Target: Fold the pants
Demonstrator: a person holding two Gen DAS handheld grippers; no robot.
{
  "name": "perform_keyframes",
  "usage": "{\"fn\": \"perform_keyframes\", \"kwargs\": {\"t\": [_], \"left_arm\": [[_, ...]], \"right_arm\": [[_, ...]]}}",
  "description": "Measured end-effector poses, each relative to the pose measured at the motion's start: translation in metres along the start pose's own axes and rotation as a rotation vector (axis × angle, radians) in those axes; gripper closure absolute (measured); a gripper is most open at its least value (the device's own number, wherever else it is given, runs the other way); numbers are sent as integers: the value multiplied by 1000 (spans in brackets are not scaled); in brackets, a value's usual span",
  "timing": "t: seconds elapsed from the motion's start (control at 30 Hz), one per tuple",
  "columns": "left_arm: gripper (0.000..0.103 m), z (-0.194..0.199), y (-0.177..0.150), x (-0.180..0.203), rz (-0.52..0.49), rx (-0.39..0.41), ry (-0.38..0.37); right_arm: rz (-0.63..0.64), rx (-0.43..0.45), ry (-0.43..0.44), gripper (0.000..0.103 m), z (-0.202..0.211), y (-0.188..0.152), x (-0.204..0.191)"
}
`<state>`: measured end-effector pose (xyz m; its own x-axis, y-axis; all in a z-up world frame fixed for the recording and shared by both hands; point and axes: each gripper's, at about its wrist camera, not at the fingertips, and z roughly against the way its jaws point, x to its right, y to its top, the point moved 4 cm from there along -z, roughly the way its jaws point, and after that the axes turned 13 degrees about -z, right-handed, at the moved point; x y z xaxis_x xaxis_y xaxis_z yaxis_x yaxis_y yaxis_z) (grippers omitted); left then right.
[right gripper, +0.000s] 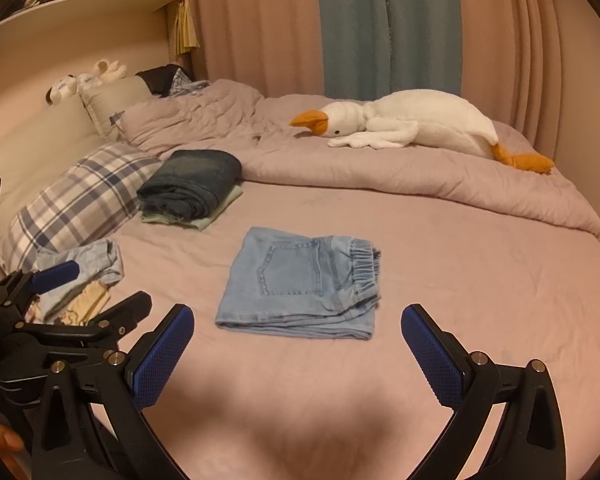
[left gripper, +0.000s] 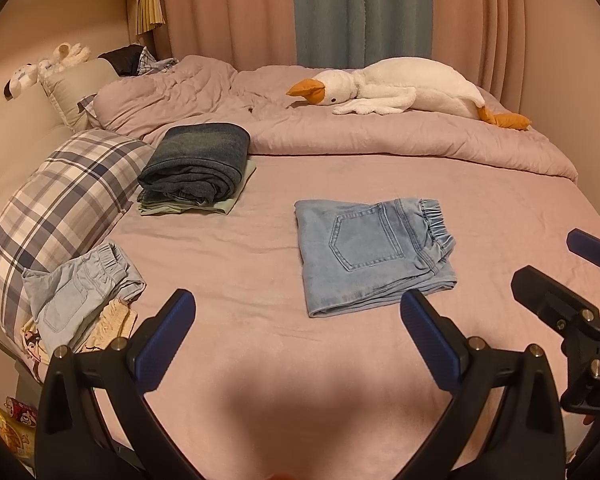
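In the left wrist view the left gripper (left gripper: 298, 316) is hovering low over the bed (left gripper: 260, 280), jaws spread wide and gripping nothing; the light jeans (left gripper: 374, 254) are lying folded just ahead, likely finished; a folded stack (left gripper: 198, 168) is sitting near the checked pillow (left gripper: 60, 204), seemingly parked as done. In the right wrist view the right gripper (right gripper: 298, 332) is hanging likewise, jaws wide and empty; rumpled pants (right gripper: 86, 270) are waiting at the left, probably next.

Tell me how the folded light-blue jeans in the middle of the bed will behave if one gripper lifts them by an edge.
The light-blue jeans are soft denim folded in loose layers, so they will probably droop and unfold. The gathered waistband looks thicker, probably giving the fingers firmer hold. On the pink sheet they may drag rather than slide.
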<state>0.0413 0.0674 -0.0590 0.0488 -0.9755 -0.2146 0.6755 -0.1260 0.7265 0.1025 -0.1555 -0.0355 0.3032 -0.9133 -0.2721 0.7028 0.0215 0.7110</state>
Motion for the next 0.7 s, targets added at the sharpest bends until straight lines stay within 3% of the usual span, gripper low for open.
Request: {"fn": "perform_keyframes", "kwargs": {"t": [0.7], "left_arm": [[0,0,-3,0,12,-6,-6]], "right_arm": [[20,5,2,0,2,0,-5]]}}
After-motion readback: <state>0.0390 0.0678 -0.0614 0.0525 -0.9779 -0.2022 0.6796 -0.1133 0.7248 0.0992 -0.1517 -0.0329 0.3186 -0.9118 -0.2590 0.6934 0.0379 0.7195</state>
